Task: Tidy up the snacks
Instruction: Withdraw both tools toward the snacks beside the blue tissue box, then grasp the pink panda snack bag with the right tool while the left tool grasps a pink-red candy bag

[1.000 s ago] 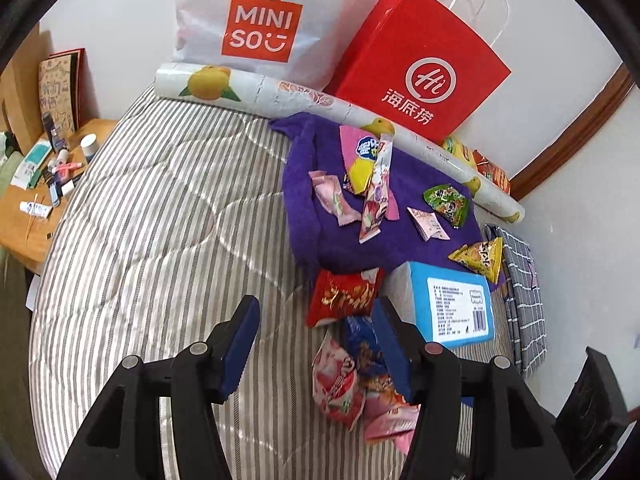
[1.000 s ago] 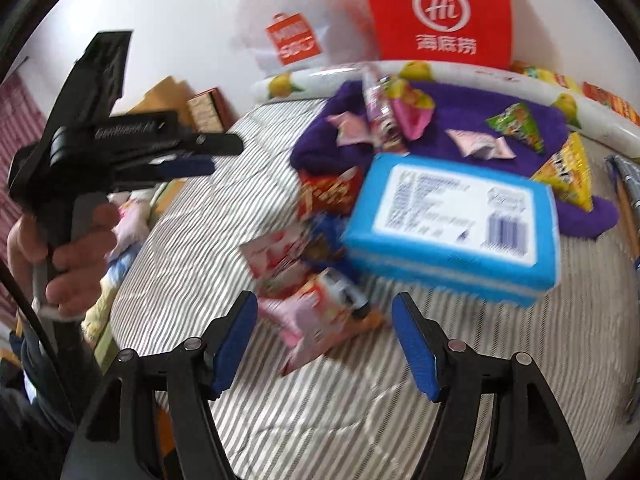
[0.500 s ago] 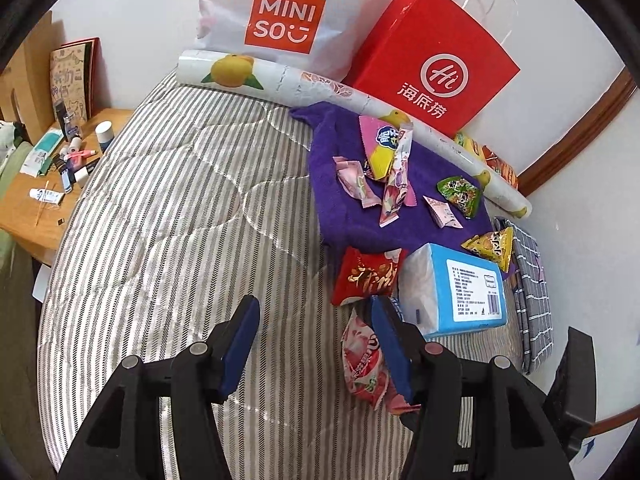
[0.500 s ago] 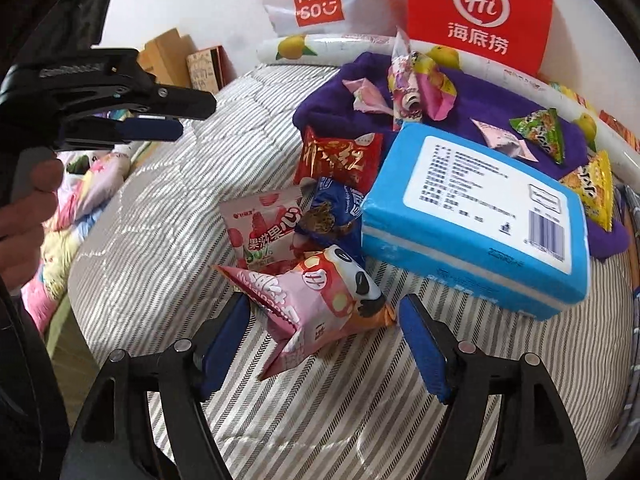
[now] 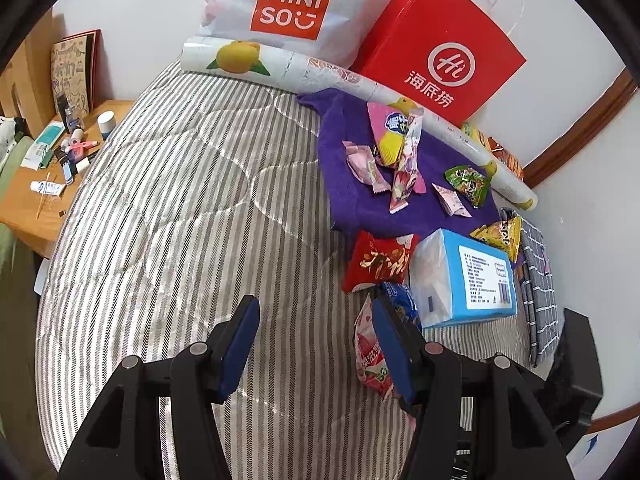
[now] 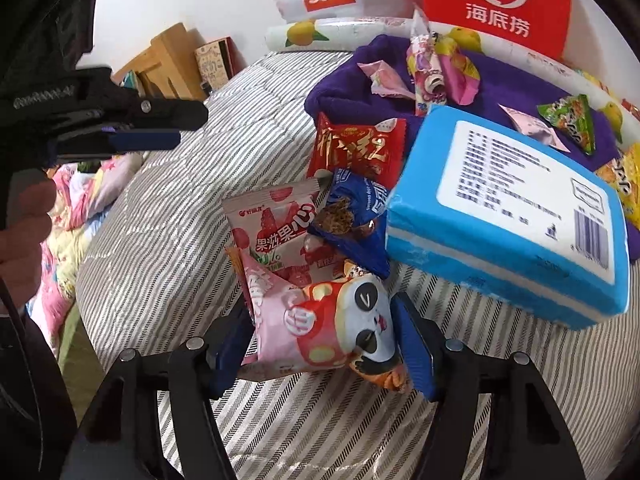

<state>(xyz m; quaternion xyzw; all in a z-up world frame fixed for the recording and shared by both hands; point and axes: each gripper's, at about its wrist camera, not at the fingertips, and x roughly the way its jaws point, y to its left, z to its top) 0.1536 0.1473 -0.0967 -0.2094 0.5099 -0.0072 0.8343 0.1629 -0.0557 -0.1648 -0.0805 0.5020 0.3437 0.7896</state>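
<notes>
White bag (image 5: pixel 296 4): "MINISO" in white on an orange panel, behind the purple towel (image 5: pixel 352 200).
Red bag (image 5: pixel 440 44): "Hi" logo above Chinese characters, beside the white bag.
Blue pack (image 6: pixel 516 216): printed label and barcode, at the towel's near edge.
Panda snack (image 6: pixel 332 328): pink packet in front of the blue pack.
Right gripper (image 6: pixel 324 344): jaws closing, panda snack between them; contact unclear.
Left gripper (image 5: pixel 316 344): half-open, empty, above striped bedding left of the pack.
</notes>
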